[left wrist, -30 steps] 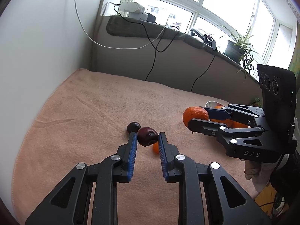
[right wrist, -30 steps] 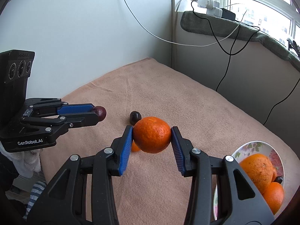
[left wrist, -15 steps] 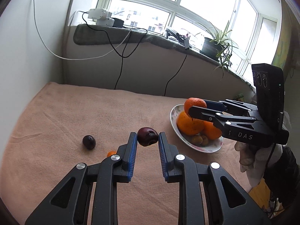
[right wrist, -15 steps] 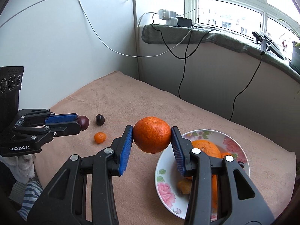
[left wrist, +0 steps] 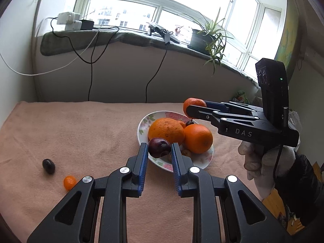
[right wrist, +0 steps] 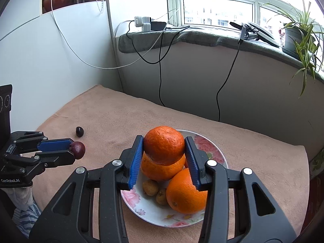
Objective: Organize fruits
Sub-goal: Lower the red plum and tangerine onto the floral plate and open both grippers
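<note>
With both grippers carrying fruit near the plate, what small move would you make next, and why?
Probably lower the right gripper a little and open its jaws: its tangerine hangs above the plate, right over the oranges.

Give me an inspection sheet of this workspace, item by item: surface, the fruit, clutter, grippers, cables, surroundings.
Surface: peach towel over the table.
Job's things: floral plate holds two oranges and small brown fruits; dark grape and kumquat lie loose on the towel.
Clutter: nothing seen.
Grippers: left gripper shut on a plum; right gripper shut on a mandarin above the plate.
Cables: black and white cables hang from the sill.
Surroundings: window, potted plant, chargers.
</note>
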A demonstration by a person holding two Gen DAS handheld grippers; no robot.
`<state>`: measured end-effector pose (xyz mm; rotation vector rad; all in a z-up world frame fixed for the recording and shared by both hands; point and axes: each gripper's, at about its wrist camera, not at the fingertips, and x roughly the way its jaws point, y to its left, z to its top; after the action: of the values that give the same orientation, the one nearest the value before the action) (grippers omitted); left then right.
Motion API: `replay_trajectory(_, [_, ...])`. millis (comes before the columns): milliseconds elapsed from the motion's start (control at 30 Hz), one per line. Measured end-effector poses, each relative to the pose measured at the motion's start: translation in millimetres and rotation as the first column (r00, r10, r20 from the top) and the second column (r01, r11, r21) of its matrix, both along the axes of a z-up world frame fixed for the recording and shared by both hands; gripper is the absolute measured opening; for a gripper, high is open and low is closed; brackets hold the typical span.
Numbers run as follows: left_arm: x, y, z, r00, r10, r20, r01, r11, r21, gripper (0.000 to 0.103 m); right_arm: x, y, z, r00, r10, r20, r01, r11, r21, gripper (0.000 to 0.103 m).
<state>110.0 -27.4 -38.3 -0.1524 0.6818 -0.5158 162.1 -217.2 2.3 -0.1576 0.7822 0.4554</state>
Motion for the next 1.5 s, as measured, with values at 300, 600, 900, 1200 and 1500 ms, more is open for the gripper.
replay_trajectory(300, [12.2, -31.8, -3.9, 0.998, -0.057, -0.014, 0.056, 0.998, -0.011, 0.022, 17.5, -27.7, -7.4, 0.998, -0.054, -0.015, 0.054, 0.999, -0.001, 0.043])
replay_trajectory(600, [23.0, -58.8, -11.7, 0.994, -0.104, -0.036, 0.104, 0.995, 0.004, 0.022, 39.5, -38.0, -22.1, 0.996, -0.066, -0.064, 0.067, 0.998, 0.016, 0.043])
replay_trajectory(900, [29.9, -70.4, -14.6, 0.991, -0.121, -0.049, 0.123, 0.992, 0.022, 0.022, 54.8, -32.4, -33.2, 0.995, -0.050, -0.090, 0.052, 0.998, 0.020, 0.043])
replay_trajectory(1200, [32.9, -73.1, -15.1, 0.991, -0.119, -0.053, 0.121, 0.992, 0.030, 0.022, 58.6, -27.9, -37.9, 0.994, -0.036, -0.104, 0.038, 0.999, 0.019, 0.043])
replay_trajectory(1500, [33.2, -74.3, -15.1, 0.992, -0.119, -0.051, 0.121, 0.992, 0.034, 0.022, 57.4, -24.6, -38.8, 0.994, -0.025, -0.107, 0.026, 1.000, 0.010, 0.043])
